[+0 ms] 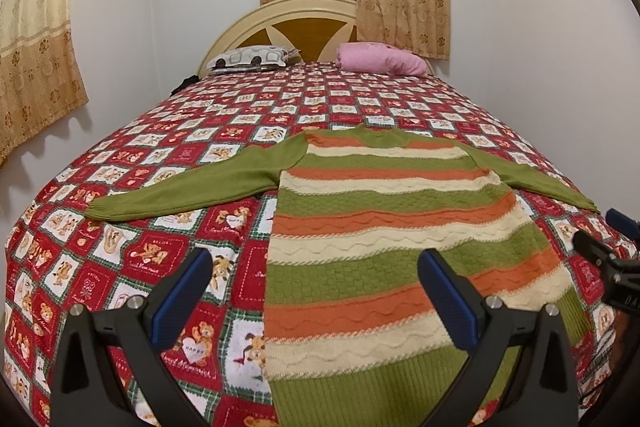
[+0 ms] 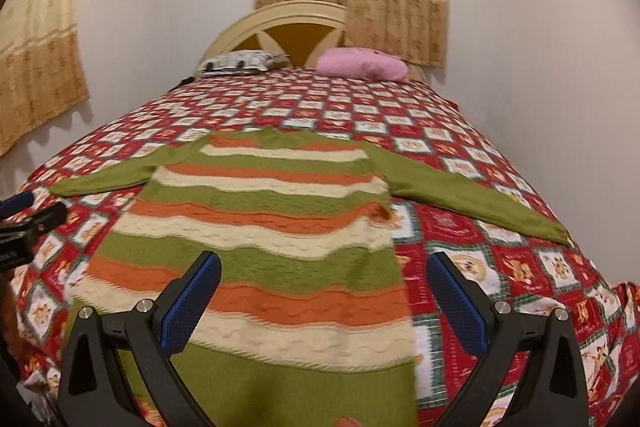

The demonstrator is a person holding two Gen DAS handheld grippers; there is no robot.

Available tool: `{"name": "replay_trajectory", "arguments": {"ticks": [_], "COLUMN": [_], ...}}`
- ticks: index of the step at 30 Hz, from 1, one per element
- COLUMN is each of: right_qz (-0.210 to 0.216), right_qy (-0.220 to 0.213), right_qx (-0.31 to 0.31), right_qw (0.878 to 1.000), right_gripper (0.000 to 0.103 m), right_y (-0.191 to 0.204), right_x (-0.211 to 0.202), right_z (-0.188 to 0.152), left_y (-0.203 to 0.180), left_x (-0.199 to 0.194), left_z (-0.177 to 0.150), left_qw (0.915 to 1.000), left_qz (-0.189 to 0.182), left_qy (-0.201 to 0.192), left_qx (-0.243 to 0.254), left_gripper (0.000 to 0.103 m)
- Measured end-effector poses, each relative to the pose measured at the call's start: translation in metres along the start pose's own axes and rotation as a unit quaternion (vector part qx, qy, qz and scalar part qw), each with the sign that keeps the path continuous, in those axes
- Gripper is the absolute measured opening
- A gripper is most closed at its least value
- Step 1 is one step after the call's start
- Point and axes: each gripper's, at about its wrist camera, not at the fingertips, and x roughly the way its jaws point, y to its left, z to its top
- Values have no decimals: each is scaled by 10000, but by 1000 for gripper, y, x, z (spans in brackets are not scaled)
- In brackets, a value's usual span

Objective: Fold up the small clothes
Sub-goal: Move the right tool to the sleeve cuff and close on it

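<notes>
Sweater [image 1: 380, 227] lies flat on the bed [image 1: 120, 267], sleeves out, hem nearest me. My worry: that chunky knit could bunch or drag the bedspread if I pinch too deep. Both the left gripper [image 1: 316, 291] and right gripper [image 2: 324, 295] are wide apart, holding and touching nothing.

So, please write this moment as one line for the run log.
stage: before first fold | sweater: flat on bed, sleeves spread | left gripper: open | right gripper: open

Green, orange, cream striped sweater [image 1: 384, 227]; red teddy-bear patchwork bedspread [image 1: 168, 195]; pink pillow [image 1: 380, 59]
</notes>
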Motion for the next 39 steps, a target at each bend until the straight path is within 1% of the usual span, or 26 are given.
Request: {"name": "replay_trajectory", "arguments": {"ticks": [4, 7, 12, 15, 17, 20, 22, 23, 26, 28, 29, 30, 34, 39], "right_qz": [-281, -469, -912, -1110, -1111, -1129, -1119, -1133, -1338, -1475, -1556, -1601, -1779, -1956], "right_qy": [143, 333, 711, 961, 1047, 1179, 1245, 1276, 1354, 1388, 1412, 1434, 1554, 1699], "right_qx": [189, 452, 949, 1270, 1502, 1924, 2313, 2496, 2804, 2983, 3052, 3106, 3237, 3156], "right_qw": [9993, 9973, 9888, 9810, 9768, 9676, 9584, 9532, 9408, 9327, 9288, 9259, 9162, 9128], "right_gripper": [102, 102, 102, 102, 102, 101, 96, 90, 89, 86, 80, 77, 77, 76], "right_y": [-32, -68, -136, -179, -202, -242, -268, -281, -313, -333, -343, -352, -379, -398], "right_x": [15, 28, 50, 63, 67, 75, 82, 86, 99, 109, 114, 119, 139, 162], "right_z": [-1, -3, -6, -6, -5, 0, 2, 2, 5, 6, 8, 9, 10, 9], "left_y": [-5, -12, -19, -21, -21, -25, -26, -25, -26, -28, -29, -30, -35, -34], "left_x": [18, 32, 60, 86, 101, 118, 130, 133, 143, 146, 147, 148, 157, 169], "left_z": [4, 12, 25, 32, 35, 37, 37, 37, 35, 33, 32, 32, 37, 48], "left_qw": [9999, 9996, 9991, 9991, 9991, 9988, 9984, 9983, 9977, 9975, 9973, 9971, 9966, 9970], "left_qz": [-6, -48, -155, -158, -156, -21, 5, 14, 54, 17, -3, -9, 20, 59], "left_qy": [54, -14, -63, -5, 97, 200, 334, 371, 513, 577, 602, 619, 638, 627], "left_qx": [97, 294, 390, 395, 376, 454, 450, 441, 439, 415, 420, 438, 519, 443], "left_gripper": [103, 103, 103, 103, 103, 103, 103, 103, 103, 103, 103, 103, 103, 103]}}
